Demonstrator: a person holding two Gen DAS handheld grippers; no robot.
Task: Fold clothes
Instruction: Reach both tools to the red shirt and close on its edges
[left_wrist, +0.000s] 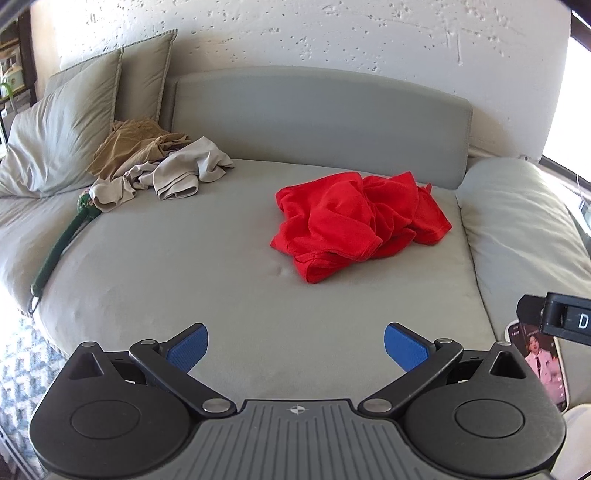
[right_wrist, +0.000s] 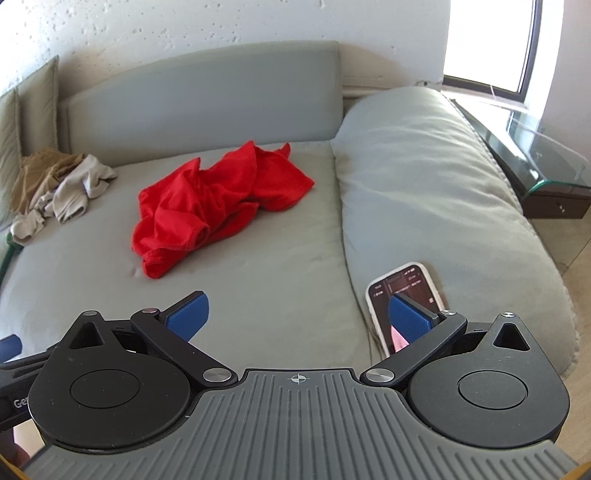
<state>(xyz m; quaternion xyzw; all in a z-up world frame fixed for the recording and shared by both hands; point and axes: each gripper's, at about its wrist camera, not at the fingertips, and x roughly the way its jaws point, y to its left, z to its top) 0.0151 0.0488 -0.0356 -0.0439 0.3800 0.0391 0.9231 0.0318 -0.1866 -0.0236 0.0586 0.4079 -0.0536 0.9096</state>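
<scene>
red garment (left_wrist: 360, 225) crumpled mid-sofa (left_wrist: 221, 295); tool (left_wrist: 295, 345) agape.

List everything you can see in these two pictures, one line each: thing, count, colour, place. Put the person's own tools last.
shirt: 1, red, crumpled in the middle of the sofa seat
pile of clothes: 1 pile, tan and beige, far left of the seat by the pillows
pillows: 2, grey-green, upright in the left corner
strap: 1, green, along the seat's left edge
sofa: 1, grey, against a white wall
cushion: 1, grey, along the right side
phone: 1, white case, screen lit, lying on the cushion's near end
glass table: 1, clear top, right of the sofa
left claw: 1, black with blue pads, open, empty
right claw: 1, same, open, empty
</scene>
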